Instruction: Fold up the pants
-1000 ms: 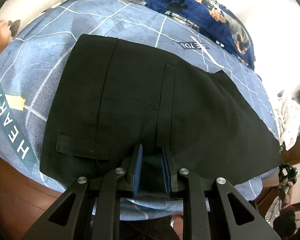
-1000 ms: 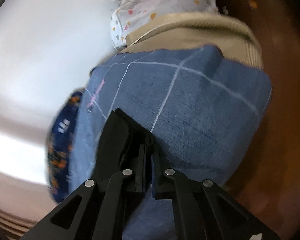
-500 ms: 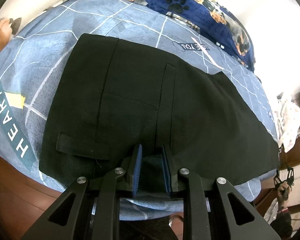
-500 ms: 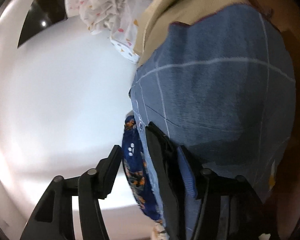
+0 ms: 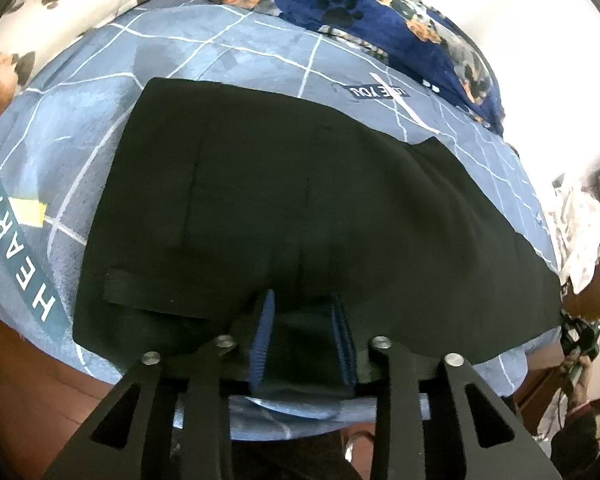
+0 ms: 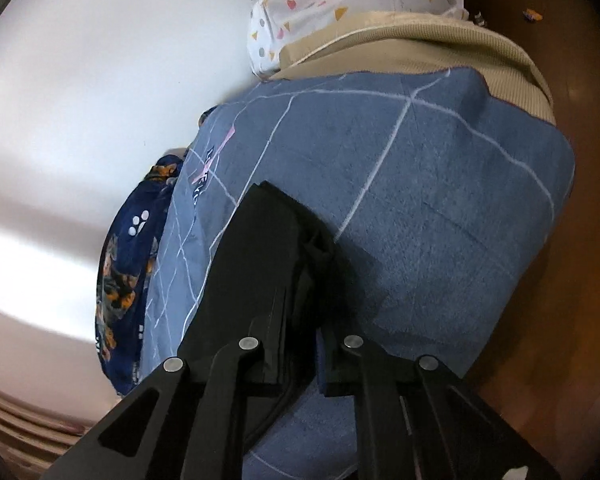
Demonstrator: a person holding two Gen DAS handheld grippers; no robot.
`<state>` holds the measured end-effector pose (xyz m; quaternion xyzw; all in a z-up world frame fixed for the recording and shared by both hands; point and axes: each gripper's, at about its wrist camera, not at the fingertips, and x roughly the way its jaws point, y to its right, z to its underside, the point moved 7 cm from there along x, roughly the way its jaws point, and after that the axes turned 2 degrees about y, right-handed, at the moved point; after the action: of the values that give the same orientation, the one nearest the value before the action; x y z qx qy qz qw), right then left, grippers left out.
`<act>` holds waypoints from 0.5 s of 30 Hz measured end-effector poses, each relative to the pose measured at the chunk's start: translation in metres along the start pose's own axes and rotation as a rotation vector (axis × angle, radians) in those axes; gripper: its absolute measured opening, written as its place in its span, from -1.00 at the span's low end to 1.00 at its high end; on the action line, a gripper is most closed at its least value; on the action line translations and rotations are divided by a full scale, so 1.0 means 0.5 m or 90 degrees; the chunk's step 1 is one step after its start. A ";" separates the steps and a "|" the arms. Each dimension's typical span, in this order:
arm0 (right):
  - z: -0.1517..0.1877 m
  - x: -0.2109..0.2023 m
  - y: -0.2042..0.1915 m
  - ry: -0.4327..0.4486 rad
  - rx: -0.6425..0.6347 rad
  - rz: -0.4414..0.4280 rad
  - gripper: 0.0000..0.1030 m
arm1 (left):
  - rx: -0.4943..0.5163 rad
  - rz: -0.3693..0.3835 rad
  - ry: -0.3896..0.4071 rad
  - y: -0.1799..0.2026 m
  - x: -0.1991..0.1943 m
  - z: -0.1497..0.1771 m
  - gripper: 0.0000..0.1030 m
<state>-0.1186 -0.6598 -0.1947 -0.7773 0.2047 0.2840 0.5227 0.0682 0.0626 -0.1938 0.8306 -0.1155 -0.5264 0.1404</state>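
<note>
Left gripper [image 5: 302, 320] is letting go: its jaws have just been opening, the blue pads now standing visibly wider than a second ago, with a ridge of black waistband still lying loose between them rather than being squeezed. Right gripper [image 6: 302, 320] is the busy one. Half a second ago it was swung off toward the wall with its jaws wide, and now it is back down on the sheet [image 5: 80, 128], jaws having just been closing, and it looks to be nipping the stacked hem layers at the leg end. The pants [image 5: 300, 200] are lying flat across the middle of the sheet, legs already laid one over the other by the look of it, waist at the sheet's near edge on the left and the legs running out toward its far right corner. So, as I am reading it, the lengthwise fold is sitting done and the crosswise fold is just getting under way, with the right side taking a fresh hold while the left is giving up its own. What the next move is calling for is a firm bite through every layer of that hem, then a lift and a carry back across the sheet toward the waistband. Meanwhile the left is needing either to press the waist down or to clear out of the way, so that the cloth is not dragging along the sheet as it comes over.
</note>
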 end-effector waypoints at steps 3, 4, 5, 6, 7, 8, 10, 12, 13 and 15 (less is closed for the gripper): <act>0.001 0.000 0.009 0.002 0.018 -0.023 -0.78 | 0.034 -0.020 0.006 0.017 0.000 0.003 -0.13; 0.002 -0.002 0.013 0.000 0.016 -0.024 -0.77 | 0.054 -0.031 0.008 0.025 0.001 0.005 -0.04; 0.004 -0.002 0.016 -0.001 0.019 -0.027 -0.74 | 0.068 -0.041 0.011 0.029 0.001 0.007 0.04; 0.005 -0.004 0.017 -0.001 0.024 -0.031 -0.72 | 0.083 -0.053 0.015 0.033 0.001 0.009 0.09; 0.004 -0.003 0.018 -0.002 0.034 -0.033 -0.72 | 0.101 -0.071 0.021 0.038 0.000 0.011 0.19; 0.001 -0.001 0.018 -0.003 0.043 -0.032 -0.72 | 0.112 -0.084 0.025 0.040 0.000 0.012 0.28; 0.001 -0.002 0.015 -0.002 0.045 -0.023 -0.72 | 0.132 -0.105 0.034 0.043 -0.001 0.014 0.36; 0.002 -0.002 0.003 0.001 0.012 0.010 -0.75 | 0.141 -0.121 0.039 0.041 -0.001 0.015 0.39; 0.003 -0.003 -0.001 0.004 0.003 0.028 -0.75 | 0.144 -0.130 0.042 0.040 -0.001 0.013 0.39; 0.002 0.000 -0.007 0.009 -0.002 0.044 -0.77 | 0.144 -0.141 0.044 0.035 -0.003 0.010 0.41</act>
<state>-0.1167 -0.6576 -0.1924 -0.7725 0.2343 0.2967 0.5102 0.0624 0.0462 -0.1886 0.8665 -0.0767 -0.4932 -0.0094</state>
